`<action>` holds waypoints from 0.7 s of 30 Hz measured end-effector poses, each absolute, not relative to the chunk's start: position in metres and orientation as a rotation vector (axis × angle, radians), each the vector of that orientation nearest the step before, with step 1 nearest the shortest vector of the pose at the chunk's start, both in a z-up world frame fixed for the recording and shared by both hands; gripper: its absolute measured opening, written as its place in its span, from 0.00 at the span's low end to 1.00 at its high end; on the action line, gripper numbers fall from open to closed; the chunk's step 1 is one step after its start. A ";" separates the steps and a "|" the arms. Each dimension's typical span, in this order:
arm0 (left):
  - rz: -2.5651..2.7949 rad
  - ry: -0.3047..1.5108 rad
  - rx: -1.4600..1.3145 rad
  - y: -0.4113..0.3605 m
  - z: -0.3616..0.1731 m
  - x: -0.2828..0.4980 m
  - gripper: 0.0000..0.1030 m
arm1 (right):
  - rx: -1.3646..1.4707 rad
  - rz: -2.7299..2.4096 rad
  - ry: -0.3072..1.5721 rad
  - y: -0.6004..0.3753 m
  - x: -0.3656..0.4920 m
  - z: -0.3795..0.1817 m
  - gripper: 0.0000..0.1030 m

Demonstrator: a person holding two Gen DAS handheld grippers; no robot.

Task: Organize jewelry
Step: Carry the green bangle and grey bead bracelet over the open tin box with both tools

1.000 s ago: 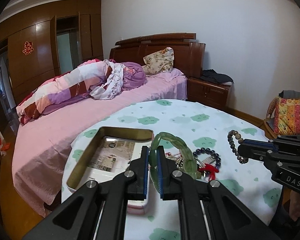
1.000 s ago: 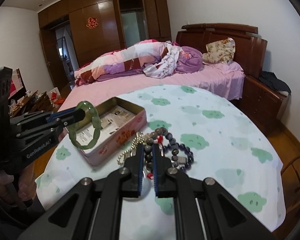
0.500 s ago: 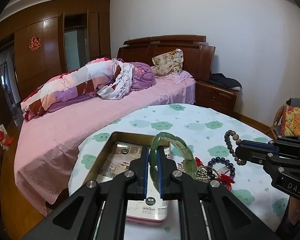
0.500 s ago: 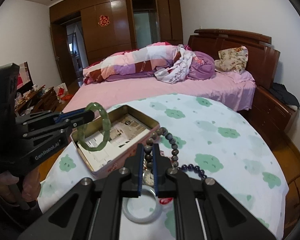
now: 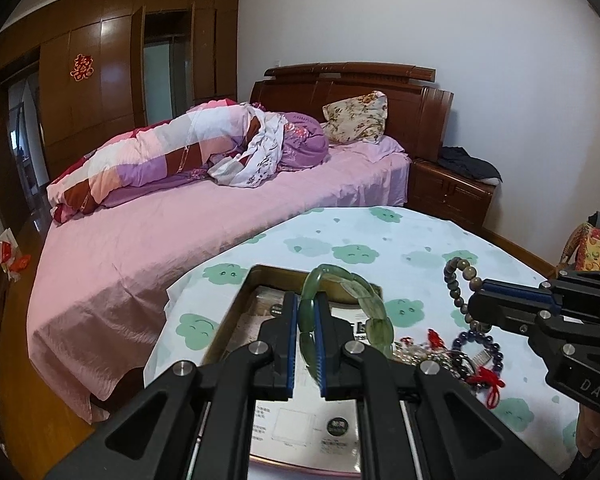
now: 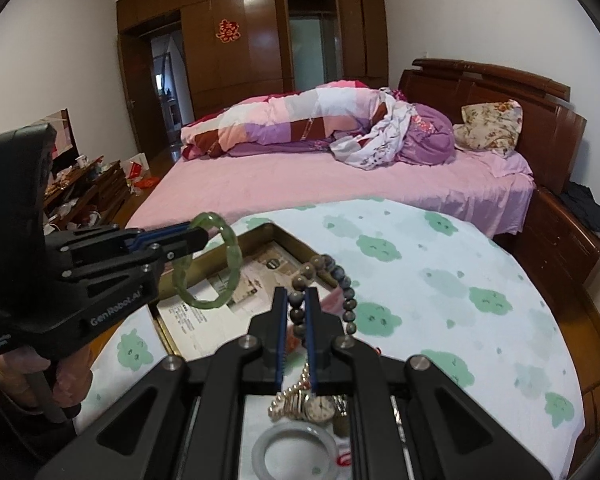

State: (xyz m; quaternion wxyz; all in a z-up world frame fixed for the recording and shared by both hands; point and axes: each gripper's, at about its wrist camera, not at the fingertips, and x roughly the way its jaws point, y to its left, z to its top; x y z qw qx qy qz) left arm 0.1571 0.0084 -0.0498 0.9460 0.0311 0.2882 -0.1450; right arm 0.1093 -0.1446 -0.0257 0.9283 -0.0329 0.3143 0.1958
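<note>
Bedroom setting: a round worktop (image 5: 380,236) under a pale cloth with green cloud prints stands beside a bed (image 5: 180,240) with pink sheets. The bed lies along the worktop's far-left edge; wooden floor shows to the right of the cloth in the right wrist view.

An open tin box (image 6: 268,236), lined with printed paper, sits toward the left edge of the worktop. Bare cloth extends beyond and to the right of the box, with room to move there.

Left tool (image 5: 308,300): pads closed narrow on a green jade bracelet (image 5: 352,292), held raised above the box interior. In the right wrist view the bracelet (image 6: 216,264) hangs over the near-left wall of the box.

Right tool (image 6: 296,300): pads closed narrow on a brown bead bracelet (image 6: 328,276), lifted clear of the worktop, beside the box's right wall.

Loose items remain in a pile on the cloth near the box: a metal wristwatch (image 6: 308,404), a pale bangle (image 6: 296,452), a dark blue bead bracelet (image 5: 480,344) and a red tassel (image 5: 490,384).

Change from one second earlier: the left tool has carried the green bracelet from beside the box to over it. The right tool has risen from the pile with the bead bracelet and stands higher and nearer the box.
</note>
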 end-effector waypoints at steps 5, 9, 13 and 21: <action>-0.279 0.610 0.066 0.011 -0.057 0.174 0.07 | -0.078 0.417 0.658 -0.134 0.124 -0.027 0.10; -0.272 0.630 0.072 0.012 -0.064 0.187 0.07 | -0.095 0.420 0.671 -0.126 0.137 -0.032 0.10; -0.271 0.664 0.055 0.016 -0.072 0.198 0.07 | -0.103 0.422 0.686 -0.120 0.148 -0.038 0.10; -0.261 0.687 0.064 0.014 -0.081 0.208 0.07 | -0.101 0.426 0.727 -0.113 0.164 -0.054 0.10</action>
